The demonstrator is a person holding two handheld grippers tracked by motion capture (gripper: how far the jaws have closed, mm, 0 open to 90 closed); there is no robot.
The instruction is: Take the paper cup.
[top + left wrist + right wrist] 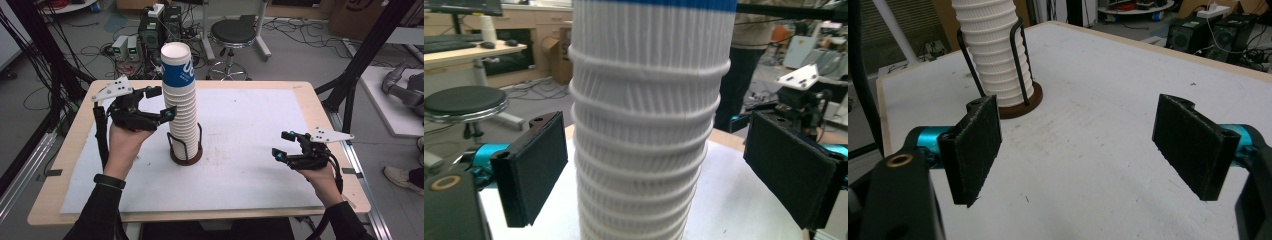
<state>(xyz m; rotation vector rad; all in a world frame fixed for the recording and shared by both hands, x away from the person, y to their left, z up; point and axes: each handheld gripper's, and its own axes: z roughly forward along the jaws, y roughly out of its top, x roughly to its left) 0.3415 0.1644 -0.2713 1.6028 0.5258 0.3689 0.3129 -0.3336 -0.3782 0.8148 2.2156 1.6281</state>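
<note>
Stack of paper cups [181,100] upright in a black wire holder [186,146] on a round brown base, on the white table mat [250,150]; topmost cup with a blue band. Left gripper [159,103] raised beside the stack, about mid-height, jaws spread wide to either side of the ribbed white cup walls. From the left gripper view, stack [644,125] dead centre between the two black pads [536,165], a clear gap on each side (no contact with either pad), nothing gripped. Right gripper [283,145] low over the mat, well apart from the stack and off to its right, jaws parted with nothing between them. From the right gripper view, bare mat [1088,150] between the pads [975,145], holder and lower cups [995,60] ahead and to the left of the left-hand pad, past its tip. Grey three-cornered plate on top of each gripper, hands underneath, dark sleeves in from the near edge of the table.
</note>
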